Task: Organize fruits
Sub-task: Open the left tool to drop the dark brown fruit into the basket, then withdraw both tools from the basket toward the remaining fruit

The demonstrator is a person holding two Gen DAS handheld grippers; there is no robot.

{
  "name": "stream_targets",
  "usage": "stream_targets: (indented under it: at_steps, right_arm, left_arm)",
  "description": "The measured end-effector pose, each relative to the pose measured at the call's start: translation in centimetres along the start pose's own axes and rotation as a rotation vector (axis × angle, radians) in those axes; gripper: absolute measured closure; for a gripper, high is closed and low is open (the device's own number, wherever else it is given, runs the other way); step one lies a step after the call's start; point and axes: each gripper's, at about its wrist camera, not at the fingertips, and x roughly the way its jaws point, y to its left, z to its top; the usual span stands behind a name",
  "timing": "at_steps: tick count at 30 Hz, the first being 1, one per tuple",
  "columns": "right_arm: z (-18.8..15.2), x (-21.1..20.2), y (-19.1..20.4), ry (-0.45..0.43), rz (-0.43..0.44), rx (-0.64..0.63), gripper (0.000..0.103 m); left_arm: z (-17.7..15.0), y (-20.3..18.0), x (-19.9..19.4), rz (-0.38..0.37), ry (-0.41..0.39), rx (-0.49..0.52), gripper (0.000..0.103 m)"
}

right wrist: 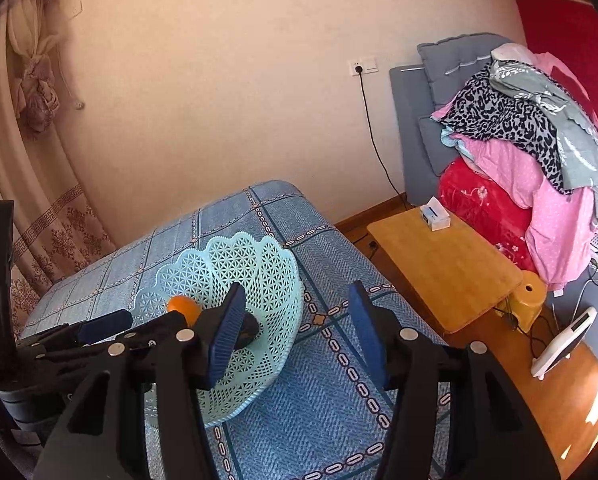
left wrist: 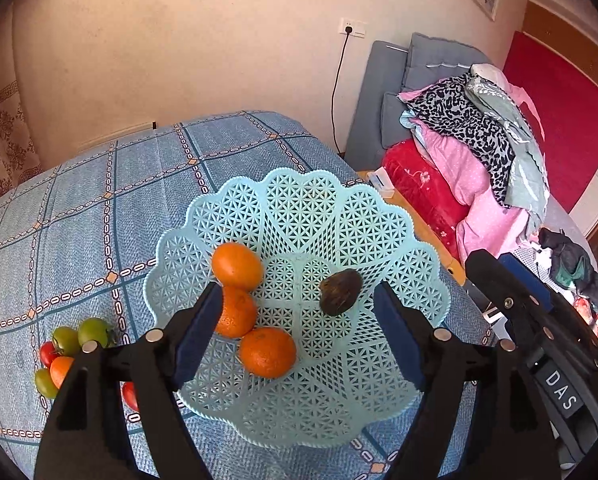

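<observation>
three oranges [left wrist: 237, 266] and a dark fruit [left wrist: 340, 292] in the basket [left wrist: 299, 200], both grippers [left wrist: 299, 308] [right wrist: 295, 328] spread, empty

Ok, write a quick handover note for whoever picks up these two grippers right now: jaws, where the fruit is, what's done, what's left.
Left gripper: jaws open, empty, hovering over the basket.
Right gripper: jaws open, empty, to the right of the basket.
In the basket: three oranges and one dark brown fruit.
Still on the blue tablecloth, left of the basket: a cluster of small tomatoes, green, red and orange.
Done: oranges and dark fruit are in.
Left: the tomatoes, probably with the left gripper, which is nearer.
</observation>
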Motion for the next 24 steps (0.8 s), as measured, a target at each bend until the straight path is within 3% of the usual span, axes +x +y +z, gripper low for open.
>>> stream_targets:
  at_steps: [4, 9, 24]
  right_arm:
    - [0.0, -0.2, 0.3, -0.003, 0.008, 0.001, 0.049]
    - [-0.3, -0.5, 0.8, -0.003, 0.022, -0.007, 0.049]
    - [-2.8, -2.1, 3.5, 0.030, 0.063, -0.048, 0.049]
  left_arm:
    - [0.1, 1.2, -0.9, 0.029, -0.015, -0.024, 0.020]
    - [0.1, 2.5, -2.4, 0.077, -0.055, -0.051, 0.007]
    - [-1.0, 7.0, -7.4, 0.134, -0.121, -0.130, 0.005]
